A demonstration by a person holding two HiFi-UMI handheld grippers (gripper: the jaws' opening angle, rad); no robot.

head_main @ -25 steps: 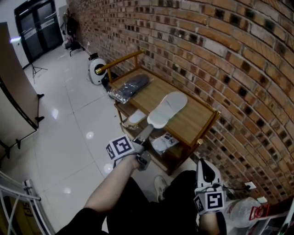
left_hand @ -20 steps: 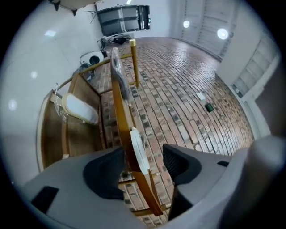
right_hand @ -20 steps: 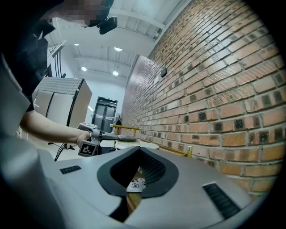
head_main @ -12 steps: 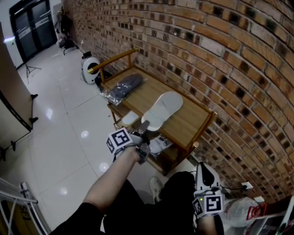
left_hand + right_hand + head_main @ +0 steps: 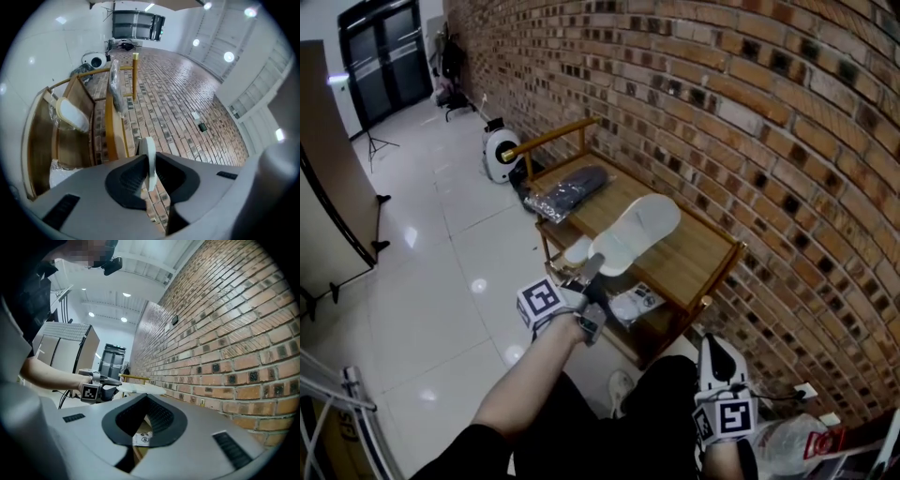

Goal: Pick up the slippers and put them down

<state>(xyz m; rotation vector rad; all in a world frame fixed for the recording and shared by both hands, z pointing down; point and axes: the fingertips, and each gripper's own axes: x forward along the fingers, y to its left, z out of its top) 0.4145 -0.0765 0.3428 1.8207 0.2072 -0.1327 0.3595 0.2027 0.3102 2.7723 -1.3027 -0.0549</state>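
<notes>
Closing just then, my left tongs (image 5: pixel 592 270) pinched the near edge of the white slipper (image 5: pixel 639 228) over the wooden worktop (image 5: pixel 698 251); my right tongs (image 5: pixel 147 397) were pressed together, empty.

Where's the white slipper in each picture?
Head view: middle, white slipper over the wooden cart.
Left gripper view: centre, white slipper edge-on between jaws that have just been closing on it.
Right gripper view: left of centre, white slipper small and flat.
Shared landmark: the brick wall.
</notes>
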